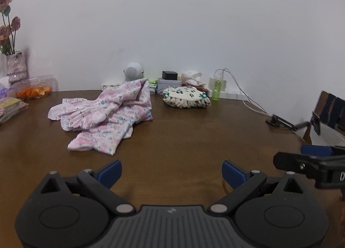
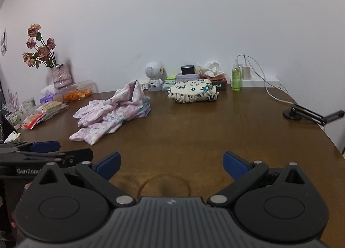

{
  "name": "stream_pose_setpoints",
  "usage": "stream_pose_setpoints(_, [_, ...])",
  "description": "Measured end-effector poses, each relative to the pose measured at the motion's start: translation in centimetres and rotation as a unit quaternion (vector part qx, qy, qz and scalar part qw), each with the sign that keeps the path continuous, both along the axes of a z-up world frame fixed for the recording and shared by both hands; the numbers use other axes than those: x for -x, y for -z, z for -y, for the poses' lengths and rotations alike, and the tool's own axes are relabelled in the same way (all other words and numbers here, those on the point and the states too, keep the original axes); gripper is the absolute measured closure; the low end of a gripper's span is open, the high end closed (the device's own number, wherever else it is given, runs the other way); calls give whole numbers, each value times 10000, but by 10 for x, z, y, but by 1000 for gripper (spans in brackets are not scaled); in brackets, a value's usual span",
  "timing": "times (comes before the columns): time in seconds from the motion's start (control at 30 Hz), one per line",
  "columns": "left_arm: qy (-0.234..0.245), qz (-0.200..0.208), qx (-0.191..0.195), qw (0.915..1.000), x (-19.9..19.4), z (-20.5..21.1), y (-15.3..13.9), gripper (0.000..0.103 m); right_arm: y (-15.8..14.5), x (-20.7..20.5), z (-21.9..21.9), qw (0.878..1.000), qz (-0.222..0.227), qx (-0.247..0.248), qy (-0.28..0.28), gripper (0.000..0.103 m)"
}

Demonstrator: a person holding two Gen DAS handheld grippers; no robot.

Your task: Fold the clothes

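A crumpled pink floral garment (image 1: pixel 105 114) (image 2: pixel 112 110) lies in a heap on the brown table (image 1: pixel 194 140) (image 2: pixel 215 129), left of centre. A folded cream cloth with teal flowers (image 1: pixel 186 97) (image 2: pixel 193 91) sits farther back near the wall. My left gripper (image 1: pixel 171 172) is open over bare wood, well short of the pink garment, with nothing between its blue fingers. My right gripper (image 2: pixel 171 164) is open too, over bare table. Each gripper shows at the other view's edge: the right gripper (image 1: pixel 310 157), the left gripper (image 2: pixel 43 151).
Along the wall stand a small white robot figure (image 2: pixel 154 75), stacked boxes (image 2: pixel 185 75), a green bottle (image 2: pixel 236 77) and a power strip with cables (image 2: pixel 258 80). A flower vase (image 2: pixel 61 75), a clear box of orange snacks (image 2: pixel 75 94) and packets sit left. A black clamp arm (image 2: pixel 306 114) lies at the right edge.
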State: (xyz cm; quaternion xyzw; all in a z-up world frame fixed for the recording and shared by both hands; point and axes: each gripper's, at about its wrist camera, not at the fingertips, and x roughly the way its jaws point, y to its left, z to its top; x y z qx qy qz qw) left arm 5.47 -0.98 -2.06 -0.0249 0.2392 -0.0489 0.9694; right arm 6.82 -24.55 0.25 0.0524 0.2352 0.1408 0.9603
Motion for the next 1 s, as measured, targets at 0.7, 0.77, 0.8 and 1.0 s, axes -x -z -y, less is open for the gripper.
stream_pose_setpoints(0.7, [87, -154, 178, 9997, 80, -1, -4, 4, -4, 87, -11, 9999, -101, 7, 20, 0])
stream_pose_setpoints(0.77, [102, -95, 133, 9998, 82, 0, -5, 3, -4, 88, -12, 9999, -129, 13, -9, 0])
stream_pose_setpoints(0.8, [117, -71, 101, 9999, 84, 0, -6, 3, -4, 89, -13, 9999, -143, 16, -24, 0])
stream_pose_setpoints(1.0, [131, -63, 78, 9999, 85, 1, -7, 3, -5, 92, -17, 9998, -185, 45, -71, 0])
